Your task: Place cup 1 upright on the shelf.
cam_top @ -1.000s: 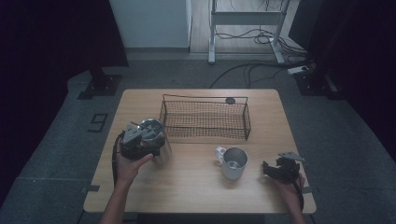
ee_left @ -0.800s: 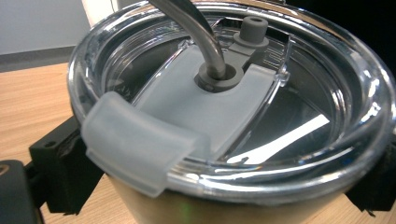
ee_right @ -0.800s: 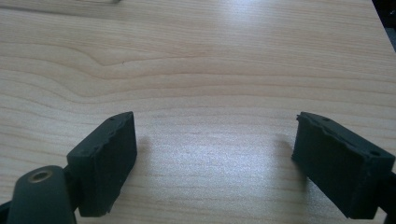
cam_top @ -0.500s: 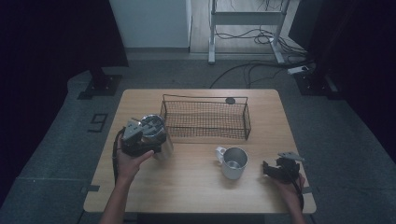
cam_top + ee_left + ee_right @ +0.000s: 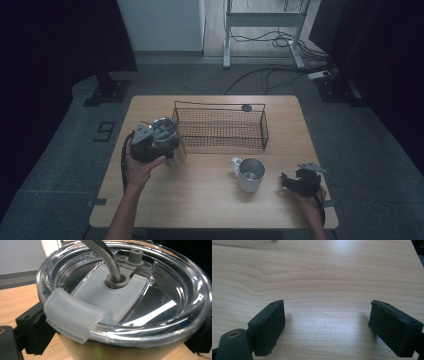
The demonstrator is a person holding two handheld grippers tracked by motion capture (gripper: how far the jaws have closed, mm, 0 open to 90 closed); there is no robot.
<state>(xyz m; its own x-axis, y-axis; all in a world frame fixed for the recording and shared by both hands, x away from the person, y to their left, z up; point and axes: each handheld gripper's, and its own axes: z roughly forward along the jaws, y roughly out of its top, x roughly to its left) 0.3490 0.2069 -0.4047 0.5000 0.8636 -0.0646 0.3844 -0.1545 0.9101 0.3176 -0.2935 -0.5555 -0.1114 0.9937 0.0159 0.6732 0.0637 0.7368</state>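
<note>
High view dim, surroundings near black; gripper views brighter, glare on lid (image 5: 125, 292), soft focus.

Table (image 5: 200, 200): light wood, grain running along its length.
Basket (image 5: 220, 127): black wire mesh, rectangular, at the far half of the table, long side parallel to the far edge.
Disc (image 5: 246, 107): small, dark, round, at the basket's far rim; on the table or on the rim, cannot tell.
Mug (image 5: 248, 173): metal, upright, handle toward the far left, well in front of the basket's right end.
Floor (image 5: 75, 165): grey carpet tiles; white mark shaped like a 9 (image 5: 106, 131) left of the table.
Cables (image 5: 270, 75): black, looping on the floor beyond the table.
Frame (image 5: 262, 22): white metal, at the back.
</note>
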